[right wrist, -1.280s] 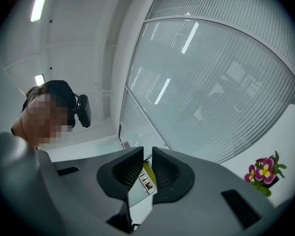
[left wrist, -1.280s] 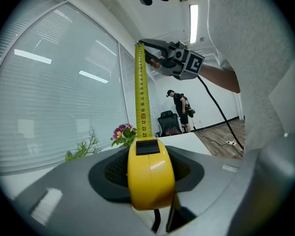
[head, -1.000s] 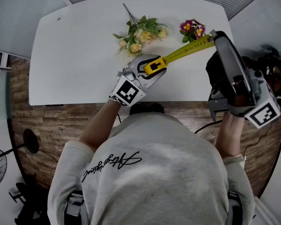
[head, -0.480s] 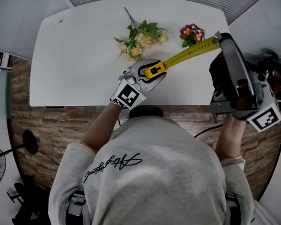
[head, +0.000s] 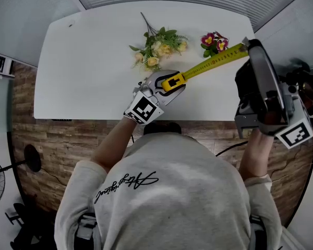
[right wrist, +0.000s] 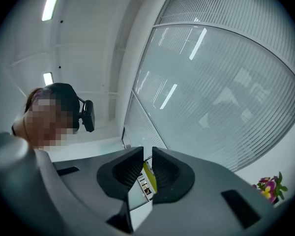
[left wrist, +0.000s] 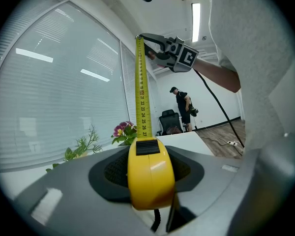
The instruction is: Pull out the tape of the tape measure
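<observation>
My left gripper (head: pixel 169 83) is shut on the yellow tape measure case (head: pixel 172 80), held just above the white table (head: pixel 88 61); the case (left wrist: pixel 150 173) fills the space between its pads. The yellow tape (head: pixel 211 64) runs out of the case up and to the right to my right gripper (head: pixel 245 41), which is shut on the tape's end. In the right gripper view the tape end (right wrist: pixel 147 179) sits pinched between the two black pads (right wrist: pixel 168 173). From the left gripper view the tape (left wrist: pixel 142 82) rises straight to the right gripper (left wrist: pixel 148 42), raised off the table's right side.
A spray of pale artificial flowers (head: pixel 157 45) and a small bunch of magenta flowers (head: pixel 214 39) lie on the table behind the tape. A person (left wrist: pixel 183 104) stands by an office chair (left wrist: pixel 171 122) far across the room. Blinds cover the windows.
The right gripper has drawn slightly further to the right and up the picture with the tape end, so a little more tape shows. The left gripper has kept its place with the case.
</observation>
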`<state>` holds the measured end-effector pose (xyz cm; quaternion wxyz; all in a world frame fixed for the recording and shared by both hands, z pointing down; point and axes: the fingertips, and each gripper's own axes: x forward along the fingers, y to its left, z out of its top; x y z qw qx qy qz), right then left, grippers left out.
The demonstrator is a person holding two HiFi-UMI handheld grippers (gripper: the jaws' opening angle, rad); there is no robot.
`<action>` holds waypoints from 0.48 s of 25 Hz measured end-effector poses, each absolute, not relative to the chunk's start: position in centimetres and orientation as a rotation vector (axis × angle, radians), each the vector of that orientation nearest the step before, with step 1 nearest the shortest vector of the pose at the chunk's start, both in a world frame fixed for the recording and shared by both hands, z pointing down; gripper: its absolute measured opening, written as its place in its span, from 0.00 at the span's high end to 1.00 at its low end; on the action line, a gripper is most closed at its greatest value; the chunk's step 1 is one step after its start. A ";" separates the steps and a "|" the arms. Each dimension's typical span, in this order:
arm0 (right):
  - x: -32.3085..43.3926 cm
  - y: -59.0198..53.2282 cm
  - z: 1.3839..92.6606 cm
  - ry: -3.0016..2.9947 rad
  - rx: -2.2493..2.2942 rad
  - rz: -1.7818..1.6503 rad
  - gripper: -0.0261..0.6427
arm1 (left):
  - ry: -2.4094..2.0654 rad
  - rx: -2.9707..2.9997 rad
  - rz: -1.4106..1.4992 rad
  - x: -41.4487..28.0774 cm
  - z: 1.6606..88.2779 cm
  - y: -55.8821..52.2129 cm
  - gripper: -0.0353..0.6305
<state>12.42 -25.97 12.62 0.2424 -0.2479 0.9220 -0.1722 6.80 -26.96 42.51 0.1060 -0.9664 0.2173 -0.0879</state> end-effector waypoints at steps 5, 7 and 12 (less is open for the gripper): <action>12.4 -26.1 12.7 2.524 -0.681 -0.469 0.88 | 0.640 -2.852 -0.256 6.8 42.6 -26.9 0.69; 12.4 -26.1 12.6 2.523 -0.680 -0.467 0.88 | 0.637 -2.855 -0.253 6.9 42.6 -26.9 0.69; 12.4 -26.4 12.8 2.509 -0.671 -0.475 0.88 | 0.635 -2.866 -0.259 7.0 42.7 -27.0 0.69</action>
